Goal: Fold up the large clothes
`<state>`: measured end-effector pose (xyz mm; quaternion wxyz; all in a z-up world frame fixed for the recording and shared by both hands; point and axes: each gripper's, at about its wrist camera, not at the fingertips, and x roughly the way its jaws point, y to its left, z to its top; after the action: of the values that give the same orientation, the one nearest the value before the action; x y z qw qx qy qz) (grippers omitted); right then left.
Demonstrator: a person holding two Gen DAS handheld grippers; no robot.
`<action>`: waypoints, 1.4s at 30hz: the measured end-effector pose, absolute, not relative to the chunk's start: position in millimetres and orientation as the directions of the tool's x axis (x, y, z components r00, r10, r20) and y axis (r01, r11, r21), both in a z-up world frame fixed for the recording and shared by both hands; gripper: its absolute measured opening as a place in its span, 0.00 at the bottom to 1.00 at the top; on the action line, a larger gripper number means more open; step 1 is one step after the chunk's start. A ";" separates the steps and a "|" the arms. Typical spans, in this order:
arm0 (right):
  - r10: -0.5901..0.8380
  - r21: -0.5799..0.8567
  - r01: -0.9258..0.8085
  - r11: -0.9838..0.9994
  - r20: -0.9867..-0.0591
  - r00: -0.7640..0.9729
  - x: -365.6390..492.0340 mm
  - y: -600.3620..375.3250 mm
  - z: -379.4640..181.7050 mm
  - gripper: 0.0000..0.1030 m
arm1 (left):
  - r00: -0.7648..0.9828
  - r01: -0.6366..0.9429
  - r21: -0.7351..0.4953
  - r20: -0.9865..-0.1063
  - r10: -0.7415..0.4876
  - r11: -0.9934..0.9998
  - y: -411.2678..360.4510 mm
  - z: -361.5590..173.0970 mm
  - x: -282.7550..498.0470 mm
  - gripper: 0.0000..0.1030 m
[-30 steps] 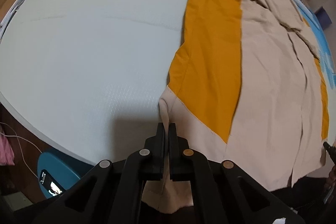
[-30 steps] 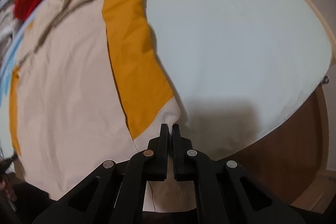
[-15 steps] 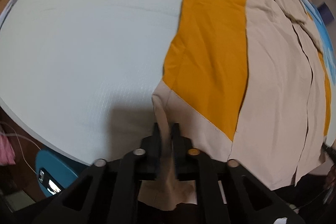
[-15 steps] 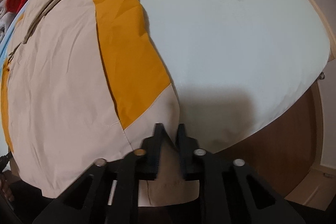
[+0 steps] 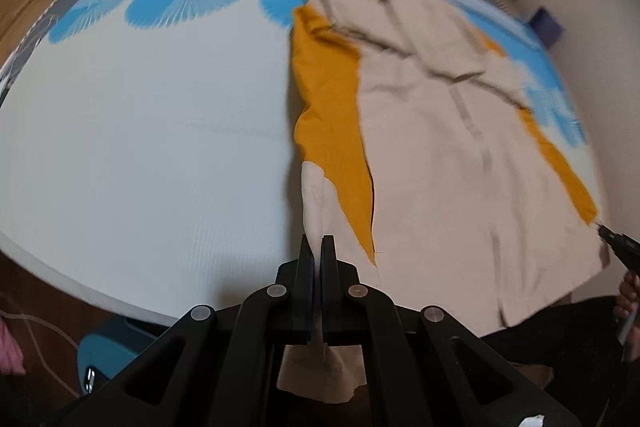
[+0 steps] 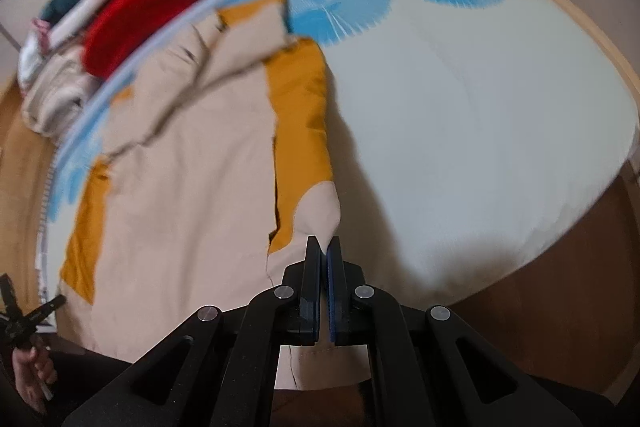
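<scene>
Both grippers pinch the coat's near hem.
The left gripper and right gripper are clamped on the coat; only the right view shows the bed's bare right edge.

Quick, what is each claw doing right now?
Left gripper: shut on the beige and orange garment hem.
Right gripper: shut on the garment's other hem corner.

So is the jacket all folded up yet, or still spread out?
Mostly spread out. The jacket lies long across the bed, sleeves folded in over it; both grippers pinch its near hem.
</scene>
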<state>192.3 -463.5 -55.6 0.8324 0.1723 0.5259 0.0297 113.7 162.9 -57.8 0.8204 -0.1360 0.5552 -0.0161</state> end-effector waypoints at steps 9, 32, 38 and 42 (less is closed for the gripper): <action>0.290 0.385 0.053 0.921 -0.771 0.567 167.1 -470.0 15.6 0.02 | 0.456 0.003 -0.321 -0.842 -0.287 0.947 166.2 11.6 86.4 0.00; 0.221 0.328 0.046 0.943 -0.725 0.652 259.3 -495.6 48.6 0.01 | 0.457 -0.063 -0.424 -0.817 -0.352 0.903 195.8 8.6 207.4 0.01; 0.203 0.322 0.113 0.940 -0.795 0.572 373.0 -487.8 -9.4 0.01 | 0.401 -0.162 -0.417 -0.856 -0.327 0.894 206.2 -52.4 298.2 0.01; 0.204 0.306 0.137 0.942 -0.847 0.491 413.2 -478.2 -54.0 0.00 | 0.284 -0.198 -0.365 -0.910 -0.303 0.910 196.4 -97.6 322.4 0.01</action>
<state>413.2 -478.2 -54.0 0.8467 0.1691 0.5040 0.0199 322.4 196.4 -97.6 0.7732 -0.2097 0.5975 -0.0338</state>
